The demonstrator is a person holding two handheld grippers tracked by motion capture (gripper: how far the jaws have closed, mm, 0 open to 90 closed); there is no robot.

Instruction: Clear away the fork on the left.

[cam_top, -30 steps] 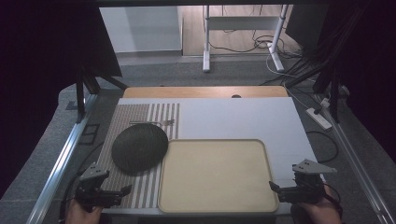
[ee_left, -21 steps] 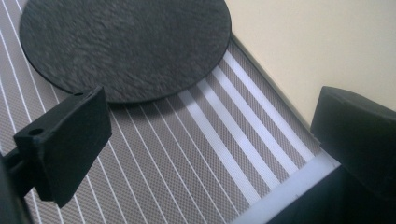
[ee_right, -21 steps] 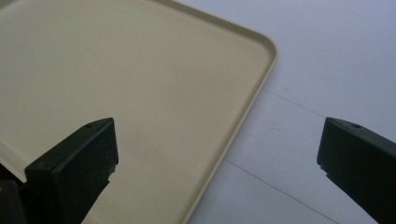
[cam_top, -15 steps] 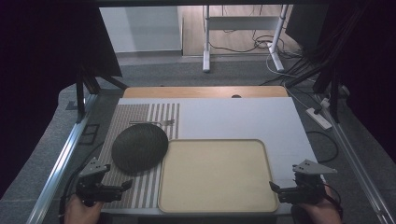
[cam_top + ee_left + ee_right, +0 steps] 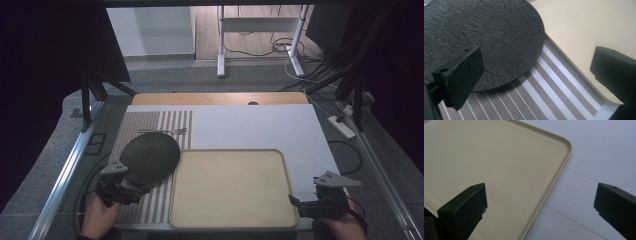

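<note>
The left gripper (image 5: 134, 192) hovered wide open at the near edge of the dark round plate (image 5: 150, 158); the right gripper (image 5: 295, 202) gaped beside the tray (image 5: 230, 187).

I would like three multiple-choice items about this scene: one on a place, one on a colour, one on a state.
1. Where does the round dark plate lie?
A. on the striped mat
B. inside the tray
C. on the floor

2. What colour is the tray?
A. red
B. beige
C. blue

3. How is the left claw?
A. shut on the plate
B. shut on a fork
C. open

Key: 1 A, stripes show under the plate's edge; 2 B, pale beige surface; 3 C, its jaws stand wide apart.
</note>
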